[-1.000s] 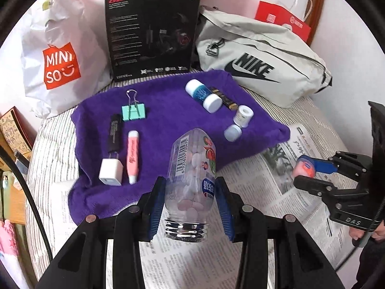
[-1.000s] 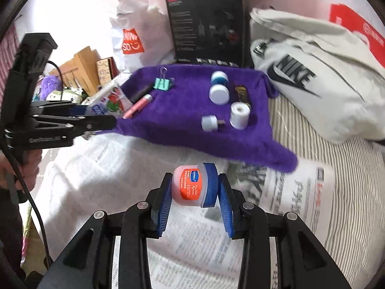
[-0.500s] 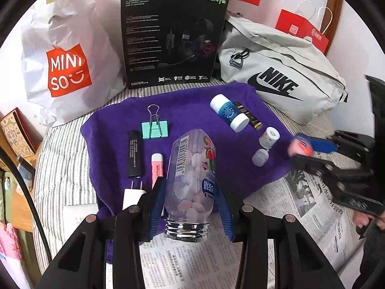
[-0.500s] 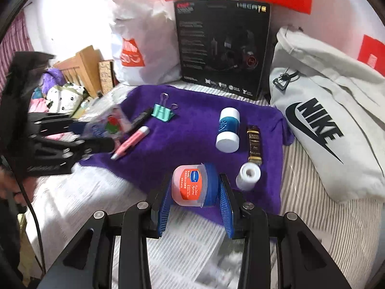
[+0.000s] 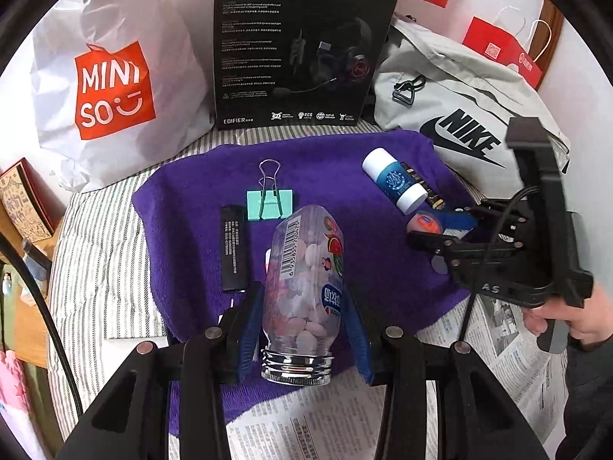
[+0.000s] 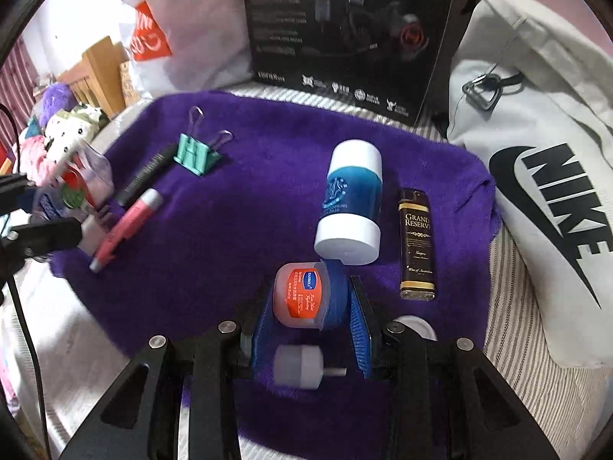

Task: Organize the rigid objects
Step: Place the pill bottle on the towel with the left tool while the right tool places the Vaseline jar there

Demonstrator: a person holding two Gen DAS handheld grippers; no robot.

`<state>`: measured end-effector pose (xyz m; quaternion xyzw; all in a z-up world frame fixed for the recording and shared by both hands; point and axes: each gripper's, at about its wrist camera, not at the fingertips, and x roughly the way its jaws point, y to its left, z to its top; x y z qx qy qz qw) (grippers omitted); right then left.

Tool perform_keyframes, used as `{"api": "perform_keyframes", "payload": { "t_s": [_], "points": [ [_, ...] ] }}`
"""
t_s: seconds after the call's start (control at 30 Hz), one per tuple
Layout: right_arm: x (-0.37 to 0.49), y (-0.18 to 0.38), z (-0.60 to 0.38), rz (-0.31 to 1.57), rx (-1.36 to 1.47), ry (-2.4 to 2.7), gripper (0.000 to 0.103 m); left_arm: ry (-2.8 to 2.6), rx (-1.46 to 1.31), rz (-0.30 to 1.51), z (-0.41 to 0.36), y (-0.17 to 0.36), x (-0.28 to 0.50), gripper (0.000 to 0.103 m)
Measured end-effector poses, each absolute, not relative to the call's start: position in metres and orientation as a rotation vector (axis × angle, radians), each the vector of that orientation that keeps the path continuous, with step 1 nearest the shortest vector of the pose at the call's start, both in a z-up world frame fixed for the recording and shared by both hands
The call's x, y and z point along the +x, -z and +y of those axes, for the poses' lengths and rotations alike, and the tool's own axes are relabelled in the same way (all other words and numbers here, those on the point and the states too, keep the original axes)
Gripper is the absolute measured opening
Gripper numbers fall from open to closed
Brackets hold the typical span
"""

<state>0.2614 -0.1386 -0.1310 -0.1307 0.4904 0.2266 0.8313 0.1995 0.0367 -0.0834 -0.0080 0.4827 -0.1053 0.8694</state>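
lowering both loads onto the purple towel (image 5: 345, 161): left gripper (image 5: 302, 329) clamps the candy bottle (image 5: 306, 291) near-centre, right gripper (image 6: 314, 322) clamps the small jar (image 6: 302, 295) near the blue tube (image 6: 350, 207); pick bare patches, release gently.

The purple towel (image 6: 237, 230) lies bare across its middle. The blue-and-white bottle (image 6: 350, 207) and dark bar (image 6: 417, 245) crowd its right edge, the binder clip (image 6: 197, 153) its far left corner.
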Motion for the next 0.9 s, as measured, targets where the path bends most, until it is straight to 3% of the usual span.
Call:
{"api": "perform_keyframes", "payload": {
  "t_s": [0.5, 0.7, 0.9],
  "points": [
    [0.265, 0.135, -0.134, 1.029, -0.297, -0.520, 0.038, 0.238, -0.021, 1.034, 0.034, 0.092, 0.215, 0.039],
    [0.258, 0.134, -0.140, 1.047, -0.288, -0.503, 0.052, 0.239, -0.012, 1.048, 0.029, 0.095, 0.218, 0.039],
    [0.250, 0.125, -0.154, 1.042, -0.243, -0.501, 0.059, 0.238, 0.002, 1.062, 0.022, 0.098, 0.224, 0.039]
  ]
}}
